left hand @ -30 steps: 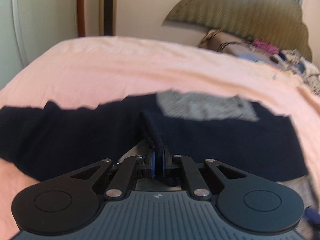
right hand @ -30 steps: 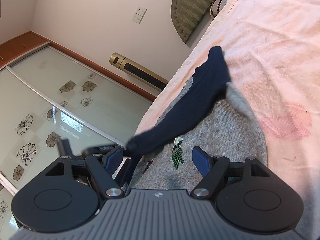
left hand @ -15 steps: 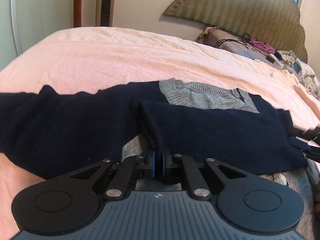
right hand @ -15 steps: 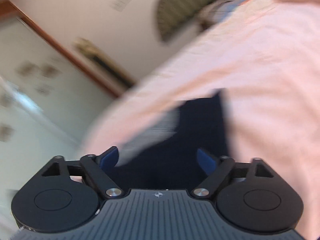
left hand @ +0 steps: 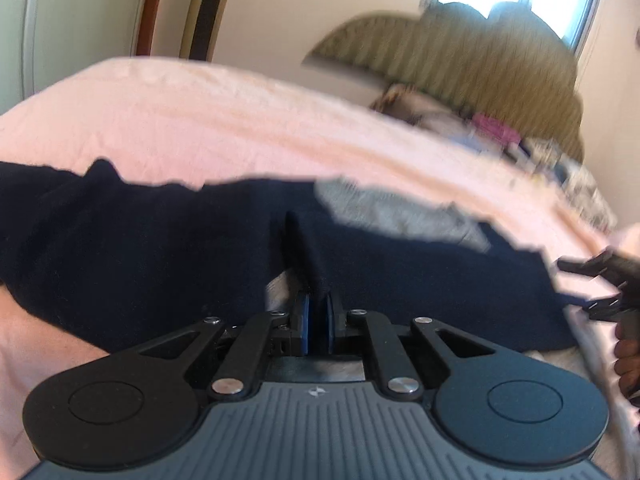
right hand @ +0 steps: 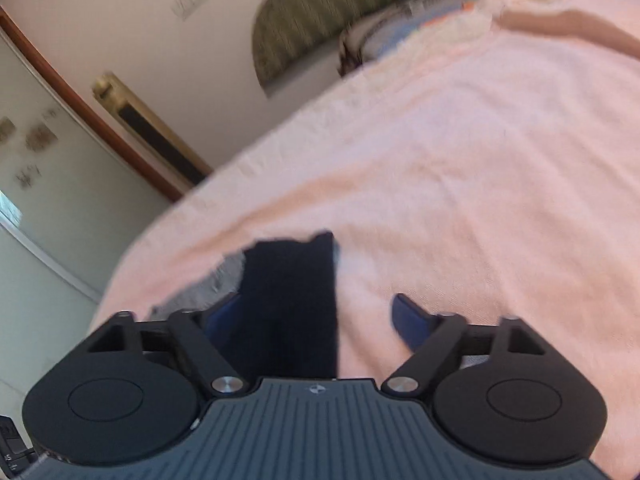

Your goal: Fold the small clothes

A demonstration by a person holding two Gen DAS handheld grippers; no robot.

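Behind the left gripper (left hand: 317, 320), motion blur smears the sweater (left hand: 160, 248).

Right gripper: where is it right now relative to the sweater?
In the left wrist view the right gripper sits at the far right edge, at the navy sweater's right end on the pink bedsheet. Its jaws are open, with sweater cloth lying between them.

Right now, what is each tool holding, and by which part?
Left tool: shut on a pinched ridge of the navy sweater, mid-body near its lower edge. Right tool: jaws have just been opening; sweater lies between them, not gripped.
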